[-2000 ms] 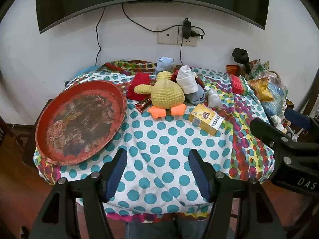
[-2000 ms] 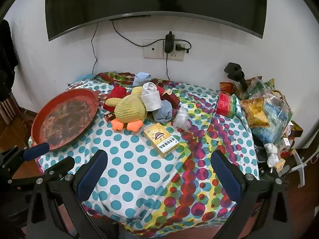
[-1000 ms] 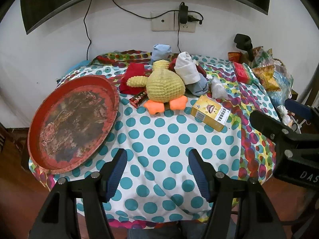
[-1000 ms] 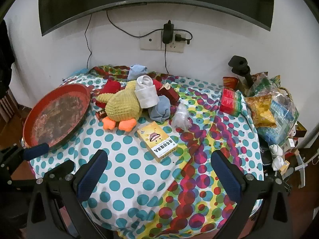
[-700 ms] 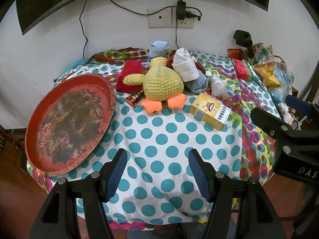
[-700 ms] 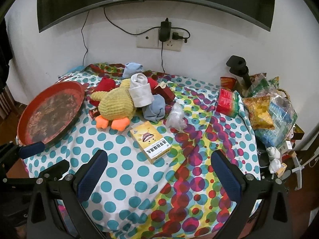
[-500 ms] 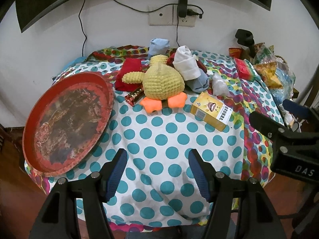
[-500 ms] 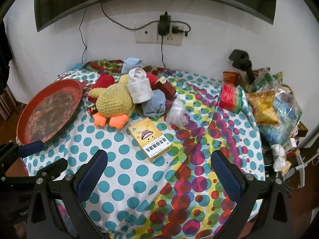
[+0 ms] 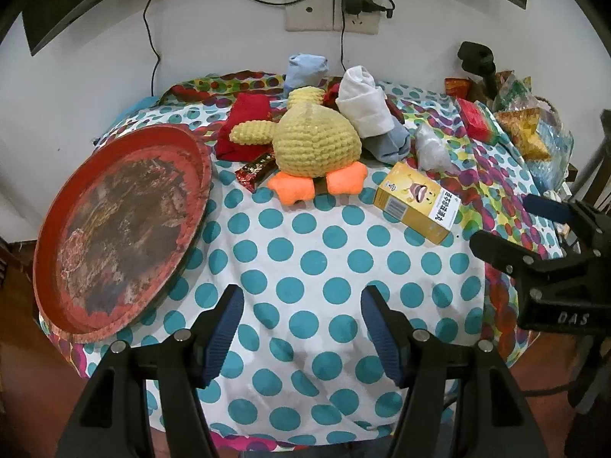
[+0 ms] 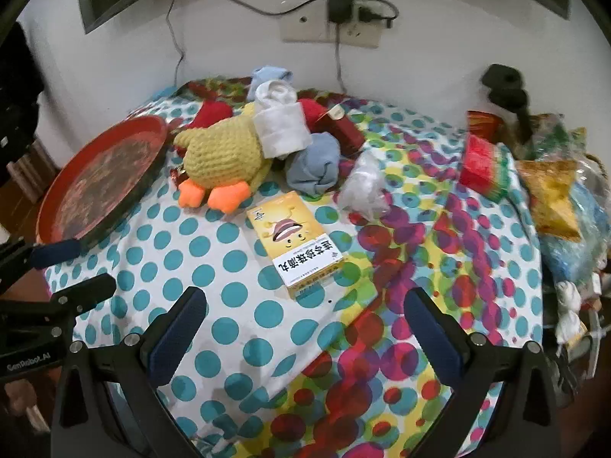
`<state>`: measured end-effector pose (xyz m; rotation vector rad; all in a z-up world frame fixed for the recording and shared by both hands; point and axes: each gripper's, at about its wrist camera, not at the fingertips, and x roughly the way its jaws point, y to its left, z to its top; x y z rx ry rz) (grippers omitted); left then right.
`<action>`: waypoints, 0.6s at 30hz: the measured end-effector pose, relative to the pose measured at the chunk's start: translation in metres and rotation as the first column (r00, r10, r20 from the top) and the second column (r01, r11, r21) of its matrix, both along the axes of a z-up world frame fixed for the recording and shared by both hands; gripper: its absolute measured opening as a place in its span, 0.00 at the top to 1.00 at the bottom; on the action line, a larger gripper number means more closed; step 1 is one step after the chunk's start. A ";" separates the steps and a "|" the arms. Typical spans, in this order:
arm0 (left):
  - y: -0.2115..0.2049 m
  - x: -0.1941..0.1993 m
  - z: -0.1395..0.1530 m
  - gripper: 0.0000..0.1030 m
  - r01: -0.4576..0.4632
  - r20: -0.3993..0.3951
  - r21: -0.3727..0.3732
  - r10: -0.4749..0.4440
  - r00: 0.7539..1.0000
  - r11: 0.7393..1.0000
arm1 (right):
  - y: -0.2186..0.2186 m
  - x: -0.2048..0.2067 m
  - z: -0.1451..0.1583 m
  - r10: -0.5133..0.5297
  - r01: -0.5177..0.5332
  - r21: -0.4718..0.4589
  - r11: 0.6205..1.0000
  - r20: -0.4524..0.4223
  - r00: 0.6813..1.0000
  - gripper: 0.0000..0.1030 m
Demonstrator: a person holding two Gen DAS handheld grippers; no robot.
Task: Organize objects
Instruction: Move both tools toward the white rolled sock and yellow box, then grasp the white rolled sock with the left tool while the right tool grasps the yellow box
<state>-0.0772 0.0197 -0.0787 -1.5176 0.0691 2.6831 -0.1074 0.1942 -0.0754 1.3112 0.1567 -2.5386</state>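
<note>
A round red tray (image 9: 114, 229) (image 10: 103, 179) lies empty at the table's left. A yellow knitted duck (image 9: 313, 145) (image 10: 221, 160) with orange feet lies mid-table among rolled socks: white (image 9: 364, 107) (image 10: 280, 126), grey-blue (image 9: 389, 145) (image 10: 313, 166), light blue (image 9: 305, 70) and red (image 9: 244, 122). A yellow medicine box (image 9: 418, 204) (image 10: 296, 242) lies flat in front of them. A crumpled clear bag (image 10: 362, 185) sits right of the socks. My left gripper (image 9: 301, 305) hangs open over the front cloth. Open and empty too, my right gripper (image 10: 301, 305) is just short of the box.
A small red foil packet (image 9: 256, 170) lies beside the duck. At the right edge are a red-green packet (image 10: 485, 166), snack bags (image 10: 550, 198) and a black stand (image 10: 508, 91). Behind are a wall socket with cables (image 10: 336, 19) and a mounted screen. The polka-dot cloth (image 9: 313, 259) drapes over the front edge.
Both grippers have moved forward toward the table; the right one has closed in on the yellow box. Nothing on the table has shifted.
</note>
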 end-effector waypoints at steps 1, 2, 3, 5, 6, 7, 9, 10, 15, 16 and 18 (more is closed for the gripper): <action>0.000 -0.001 -0.001 0.36 0.000 0.002 0.000 0.000 1.000 1.000 | 0.001 -0.004 -0.002 0.005 -0.005 0.011 1.000 -0.003 1.000 0.00; 0.000 -0.003 -0.002 0.36 -0.002 0.005 0.000 0.002 1.000 1.000 | 0.001 -0.007 -0.004 0.012 -0.012 0.019 1.000 -0.004 1.000 0.00; 0.001 -0.004 -0.003 0.36 -0.002 0.007 0.001 0.002 1.000 1.000 | 0.001 -0.012 -0.008 0.027 -0.026 0.028 0.999 -0.003 1.000 0.00; 0.000 -0.007 -0.005 0.36 -0.006 0.009 0.000 0.006 1.000 1.000 | 0.000 -0.018 -0.012 0.038 -0.038 0.044 0.998 0.006 0.999 0.00; 0.000 -0.008 -0.006 0.36 -0.007 0.012 -0.002 0.007 1.000 1.000 | -0.001 -0.021 -0.015 0.054 -0.054 0.045 0.998 0.008 0.999 0.00; 0.000 -0.009 -0.007 0.36 -0.008 0.016 -0.003 0.008 1.000 1.000 | -0.001 -0.023 -0.017 0.064 -0.064 0.043 0.997 0.006 0.998 0.00; -0.002 -0.013 -0.010 0.36 -0.015 0.019 -0.004 0.015 1.000 1.000 | -0.003 -0.029 -0.022 0.083 -0.084 0.047 0.995 0.008 0.997 0.01; -0.002 -0.015 -0.011 0.36 -0.015 0.021 -0.003 0.015 1.000 1.000 | -0.005 -0.032 -0.024 0.091 -0.091 0.050 0.995 0.005 0.996 0.01; -0.003 -0.024 -0.017 0.36 -0.020 0.035 -0.007 0.020 0.999 1.000 | -0.010 -0.045 -0.032 0.119 -0.116 0.086 0.989 -0.023 0.993 0.01; -0.003 -0.026 -0.019 0.36 -0.019 0.042 -0.008 0.019 0.999 1.000 | -0.011 -0.047 -0.034 0.131 -0.128 0.096 0.987 -0.027 0.991 0.01; -0.002 -0.029 -0.020 0.36 -0.011 0.046 -0.010 0.012 0.999 1.000 | -0.014 -0.052 -0.038 0.148 -0.143 0.112 0.983 -0.033 0.989 0.02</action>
